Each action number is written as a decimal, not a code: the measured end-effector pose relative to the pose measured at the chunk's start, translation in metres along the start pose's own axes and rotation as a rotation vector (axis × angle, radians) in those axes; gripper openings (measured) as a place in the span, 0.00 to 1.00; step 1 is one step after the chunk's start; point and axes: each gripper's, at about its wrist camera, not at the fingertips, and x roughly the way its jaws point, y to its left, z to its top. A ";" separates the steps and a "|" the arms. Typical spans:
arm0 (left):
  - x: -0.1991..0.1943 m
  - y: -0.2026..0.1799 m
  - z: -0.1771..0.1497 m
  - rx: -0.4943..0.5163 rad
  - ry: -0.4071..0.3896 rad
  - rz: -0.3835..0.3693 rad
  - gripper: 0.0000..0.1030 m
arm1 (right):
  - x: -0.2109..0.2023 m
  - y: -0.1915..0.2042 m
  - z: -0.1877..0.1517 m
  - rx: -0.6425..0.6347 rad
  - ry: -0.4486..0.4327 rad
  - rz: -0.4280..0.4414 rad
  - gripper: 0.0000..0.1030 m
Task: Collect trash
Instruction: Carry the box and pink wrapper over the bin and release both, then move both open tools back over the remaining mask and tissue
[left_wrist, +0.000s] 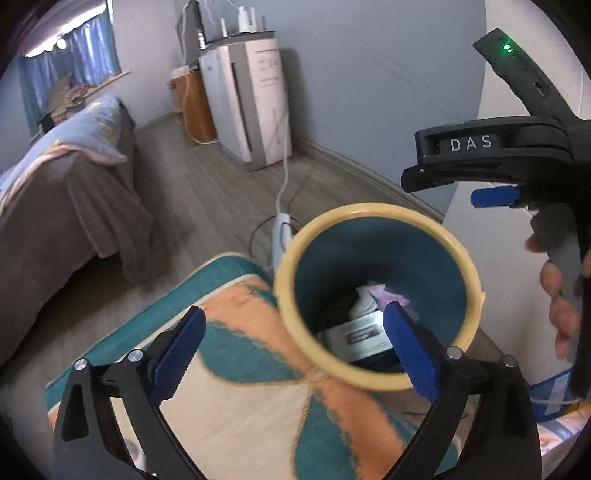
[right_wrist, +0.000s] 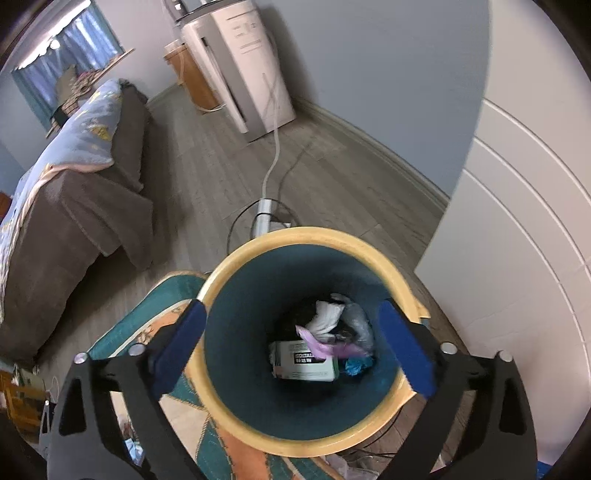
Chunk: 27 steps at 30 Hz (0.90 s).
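The bin (right_wrist: 295, 424) is being held under both grippers, the left gripper (left_wrist: 291, 350) and right gripper (right_wrist: 291, 347) standing wide and empty, while a box (right_wrist: 306, 362) and wrappers (right_wrist: 332, 332) are lying inside, suggesting collection is largely done.

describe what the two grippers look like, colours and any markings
Both are black frames with silver bolts and two blue, ribbed finger pads. The left gripper shows the same blue pads. Seen from the left wrist camera, the right gripper has a black body marked "DAS" in white letters, a green light on a black strap-like piece above, and a grey handle held by a bare hand.
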 end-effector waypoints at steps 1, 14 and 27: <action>-0.003 0.005 -0.002 -0.005 0.003 0.008 0.93 | 0.000 0.004 -0.001 -0.011 0.002 -0.002 0.94; -0.105 0.111 -0.043 -0.179 -0.010 0.158 0.94 | -0.035 0.088 -0.029 -0.224 -0.049 0.026 0.94; -0.177 0.163 -0.113 -0.328 -0.008 0.269 0.95 | -0.068 0.162 -0.106 -0.339 0.007 0.123 0.94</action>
